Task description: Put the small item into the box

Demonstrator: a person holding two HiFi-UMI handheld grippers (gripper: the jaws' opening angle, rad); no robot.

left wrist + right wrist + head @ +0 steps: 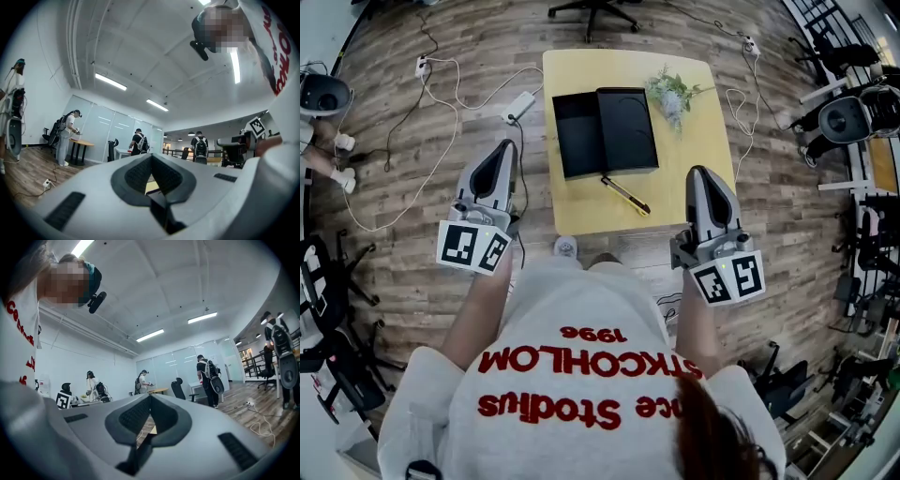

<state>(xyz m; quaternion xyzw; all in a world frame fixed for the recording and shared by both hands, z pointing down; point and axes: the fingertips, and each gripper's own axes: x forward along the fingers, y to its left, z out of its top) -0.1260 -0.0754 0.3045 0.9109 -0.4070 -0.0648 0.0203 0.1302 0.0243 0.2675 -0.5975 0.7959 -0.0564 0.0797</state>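
A black box [605, 131] lies open on a small yellow table [694, 141], its lid spread flat to the left. A slim black and gold pen [625, 194] rests on the table just in front of the box. My left gripper [502, 150] hangs over the floor left of the table, jaws closed together with nothing between them. Level with the table's right front corner, my right gripper [701, 174] is shut and empty too. Both gripper views look out across the room, with the left gripper's tips [151, 157] and the right gripper's tips [150, 397] meeting.
A small bunch of artificial flowers [670, 92] lies at the table's back right. White cables and a power adapter [521, 105] trail over the wooden floor to the left. Office chairs and gear stand around the edges. Several people with backpacks work at desks further off.
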